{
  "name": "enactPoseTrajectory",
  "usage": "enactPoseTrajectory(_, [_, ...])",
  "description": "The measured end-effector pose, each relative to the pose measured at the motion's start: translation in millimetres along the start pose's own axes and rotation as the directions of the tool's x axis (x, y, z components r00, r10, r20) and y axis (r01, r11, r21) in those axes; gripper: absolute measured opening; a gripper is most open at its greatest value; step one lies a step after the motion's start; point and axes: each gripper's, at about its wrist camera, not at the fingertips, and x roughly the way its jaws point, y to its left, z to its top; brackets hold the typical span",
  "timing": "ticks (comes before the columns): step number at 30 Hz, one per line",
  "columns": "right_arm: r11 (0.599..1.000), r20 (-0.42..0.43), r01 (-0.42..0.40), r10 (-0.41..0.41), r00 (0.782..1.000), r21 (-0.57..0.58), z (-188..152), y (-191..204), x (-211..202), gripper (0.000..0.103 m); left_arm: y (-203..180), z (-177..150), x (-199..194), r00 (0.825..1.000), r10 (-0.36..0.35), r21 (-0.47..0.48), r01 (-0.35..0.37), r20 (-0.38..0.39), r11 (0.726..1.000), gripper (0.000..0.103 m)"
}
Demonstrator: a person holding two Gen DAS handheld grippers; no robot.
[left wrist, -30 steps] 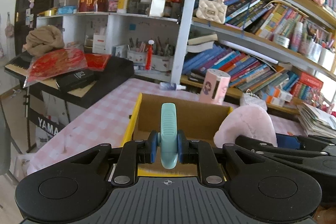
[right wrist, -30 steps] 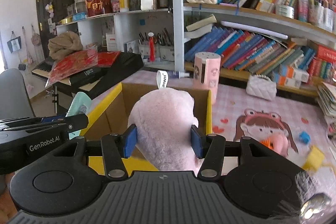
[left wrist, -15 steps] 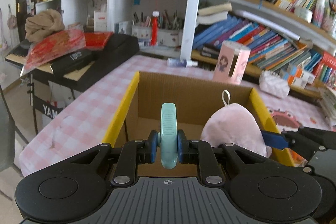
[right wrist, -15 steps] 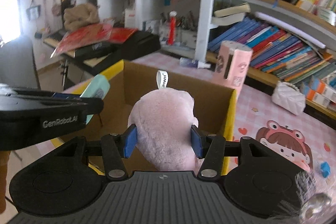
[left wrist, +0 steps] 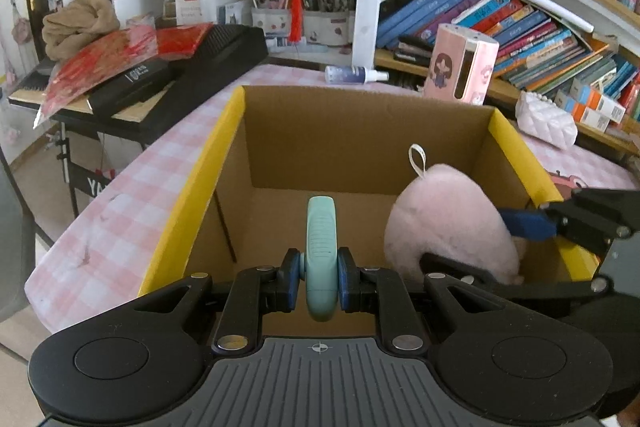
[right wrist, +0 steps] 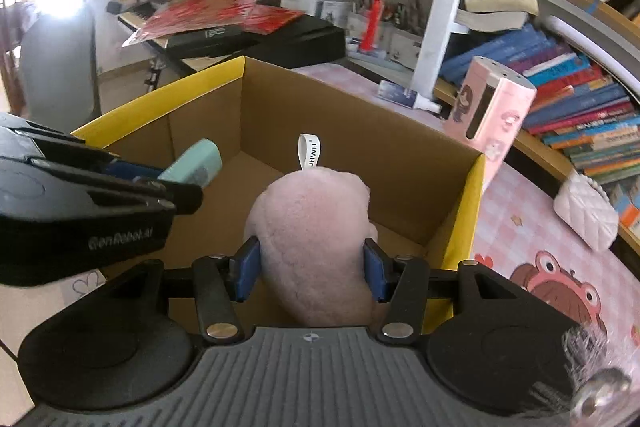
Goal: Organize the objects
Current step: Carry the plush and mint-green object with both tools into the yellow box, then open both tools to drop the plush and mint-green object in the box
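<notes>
Cardboard box (left wrist: 360, 131) on checked surface (left wrist: 132, 195): left hand-held gripper (left wrist: 319, 279) clamps teal clip (left wrist: 320, 251), right hand-held gripper (right wrist: 311, 269) clamps pink plush (right wrist: 316, 235), both over box interior.

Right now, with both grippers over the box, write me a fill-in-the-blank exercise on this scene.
1. The left gripper grips a mint-green ____.
2. The right gripper holds a pink plush with a ____ loop tag.
3. Both items hang over the open cardboard box, whose flaps are ____ inside.

Missing words: comb; white; yellow

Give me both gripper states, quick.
Left gripper: closed on the teal comb.
Right gripper: closed on the pink plush.
</notes>
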Motion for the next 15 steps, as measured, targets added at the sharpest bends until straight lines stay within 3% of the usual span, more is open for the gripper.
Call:
enactPoseTrajectory(10, [1.0, -0.032, 0.006, -0.007, 0.999, -0.026, 3.7, -7.7, 7.6, 0.052, -0.7, 1.7, 11.7, 0.999, 0.023, -0.015, -0.024, -0.021, 1.0, 0.017])
enactPoseTrajectory(15, [1.0, -0.017, 0.015, -0.015, 1.0, -0.017, 3.3, -7.4, 4.5, 0.057, -1.7, 1.9, 3.7, 1.0, 0.02, -0.025, -0.02, 0.015, 0.999, 0.028])
